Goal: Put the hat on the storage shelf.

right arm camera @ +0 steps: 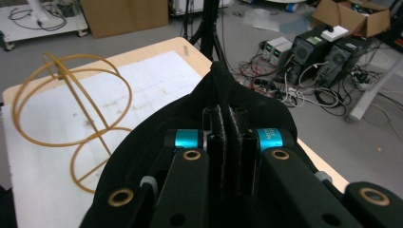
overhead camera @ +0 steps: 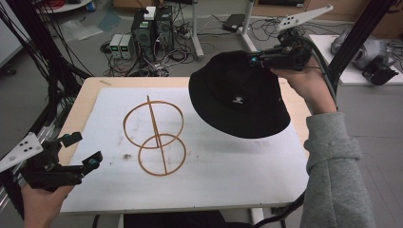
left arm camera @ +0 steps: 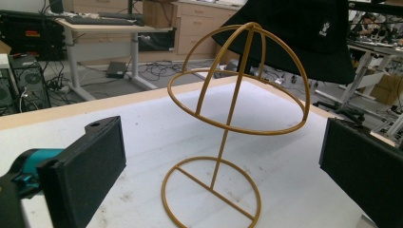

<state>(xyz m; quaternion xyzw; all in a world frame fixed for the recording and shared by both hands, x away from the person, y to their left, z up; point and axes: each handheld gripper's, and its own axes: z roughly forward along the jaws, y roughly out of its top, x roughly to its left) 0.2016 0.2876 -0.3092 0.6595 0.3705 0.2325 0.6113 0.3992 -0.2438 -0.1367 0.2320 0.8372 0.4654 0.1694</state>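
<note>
The right gripper (overhead camera: 254, 59), upper right, pinches a fold of the black hat (overhead camera: 237, 97), its brim tilted toward the lower right. The left gripper (overhead camera: 81, 151), lower left, stands spread beside the upright wire stand (overhead camera: 154, 135).

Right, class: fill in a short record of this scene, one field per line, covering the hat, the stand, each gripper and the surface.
hat: black bucket hat, held in the air, right of the stand
stand: gold wire hat stand, upright on the mat, bare
right gripper: shut on a fold of the hat
left gripper: open, holding nothing, at the mat's left edge
surface: white mat on a wooden table
</note>
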